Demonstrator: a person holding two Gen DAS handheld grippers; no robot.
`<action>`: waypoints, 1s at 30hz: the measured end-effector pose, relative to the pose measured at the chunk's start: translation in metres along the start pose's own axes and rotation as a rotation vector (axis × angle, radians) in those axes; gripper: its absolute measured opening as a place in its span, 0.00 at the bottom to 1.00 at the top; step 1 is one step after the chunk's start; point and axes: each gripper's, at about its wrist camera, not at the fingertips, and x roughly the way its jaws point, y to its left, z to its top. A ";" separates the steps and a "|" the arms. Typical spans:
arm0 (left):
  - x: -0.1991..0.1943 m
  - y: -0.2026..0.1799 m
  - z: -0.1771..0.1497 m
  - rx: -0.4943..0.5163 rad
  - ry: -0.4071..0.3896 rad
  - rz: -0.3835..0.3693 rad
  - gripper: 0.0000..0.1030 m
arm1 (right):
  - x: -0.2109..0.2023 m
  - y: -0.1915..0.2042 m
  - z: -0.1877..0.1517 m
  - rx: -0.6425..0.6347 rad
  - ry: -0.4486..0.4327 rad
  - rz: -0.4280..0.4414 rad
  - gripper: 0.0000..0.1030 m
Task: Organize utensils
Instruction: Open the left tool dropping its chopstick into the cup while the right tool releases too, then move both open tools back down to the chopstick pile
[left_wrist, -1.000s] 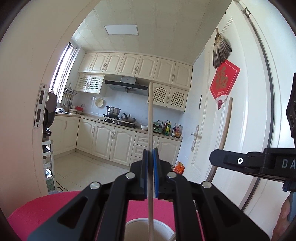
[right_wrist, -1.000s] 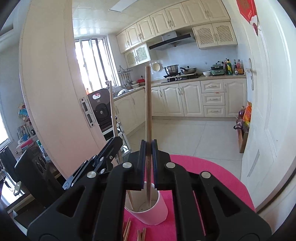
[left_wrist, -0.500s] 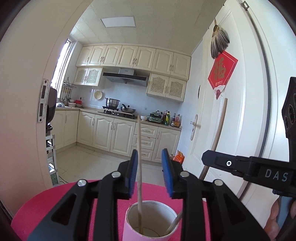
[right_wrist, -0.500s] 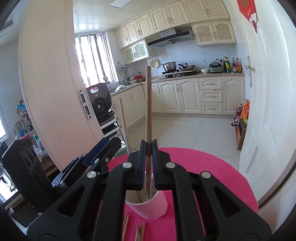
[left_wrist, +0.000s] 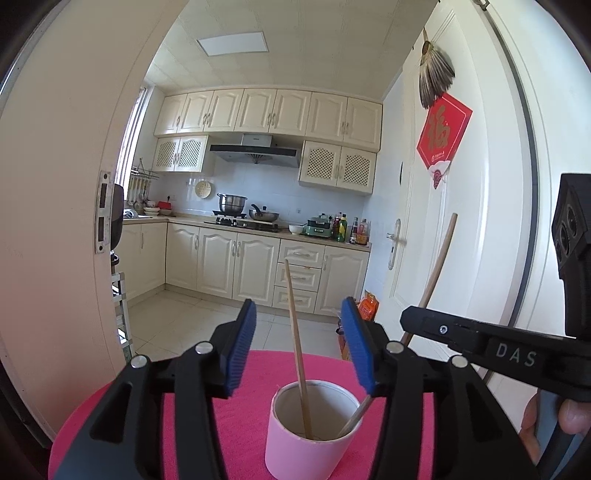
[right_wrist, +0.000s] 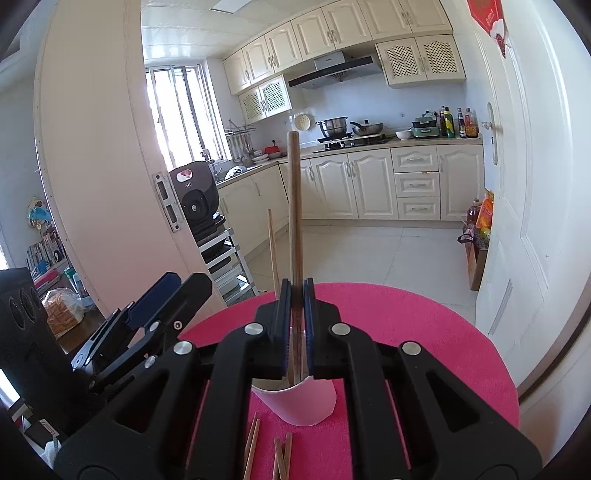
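Observation:
A pink paper cup stands on the round pink table; it also shows in the right wrist view. My left gripper is open above the cup, its blue pads wide apart. A light chopstick stands loose in the cup between them. My right gripper is shut on a darker chopstick, held upright with its lower end in the cup. That chopstick leans out of the cup in the left wrist view. Several chopsticks lie on the table in front of the cup.
An open door stands at the left and a white door at the right. Kitchen cabinets fill the background. The right gripper's body reaches in beside the cup.
My left gripper has opened and let go of the light chopstick, which now stands in the cup. My right gripper still holds its chopstick, a little lower toward the cup.

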 end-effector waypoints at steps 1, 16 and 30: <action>-0.002 0.000 0.000 0.001 0.002 0.002 0.51 | 0.000 0.000 0.000 0.000 0.003 -0.001 0.07; -0.041 0.004 0.012 0.029 0.031 0.039 0.64 | -0.031 0.003 -0.003 -0.004 -0.025 -0.048 0.48; -0.047 0.031 -0.018 -0.007 0.452 0.084 0.64 | -0.060 0.004 -0.027 -0.047 0.070 -0.080 0.48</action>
